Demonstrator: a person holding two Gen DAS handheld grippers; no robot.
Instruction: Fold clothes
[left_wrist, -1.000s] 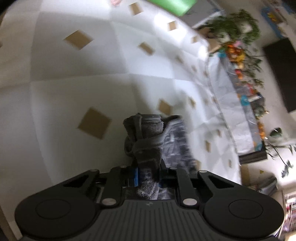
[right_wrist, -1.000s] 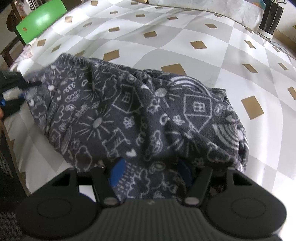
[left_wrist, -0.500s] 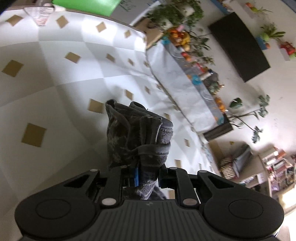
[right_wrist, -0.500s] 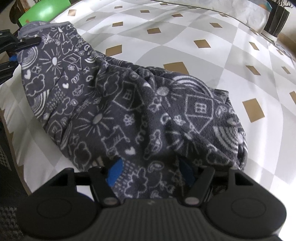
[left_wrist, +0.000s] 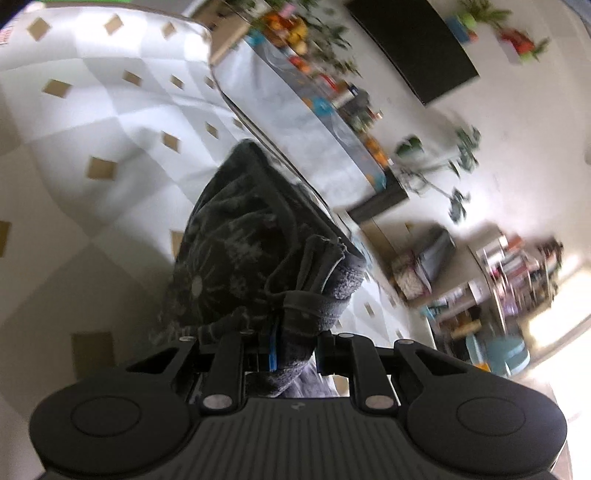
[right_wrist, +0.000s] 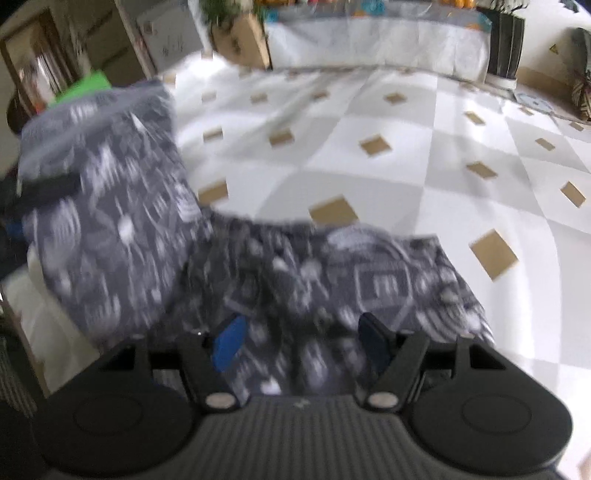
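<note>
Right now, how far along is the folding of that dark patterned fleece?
Early on. No finished fold shows. In hand: the left gripper is shut on one bunched end of the fleece garment, raised off the checked tabletop; the right gripper straddles the other end. Left: laying it over and flattening.

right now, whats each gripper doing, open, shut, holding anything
Left gripper: shut on a bunched edge of the dark patterned garment.
Right gripper: jaws apart with the garment between them; a grip cannot be told.
</note>
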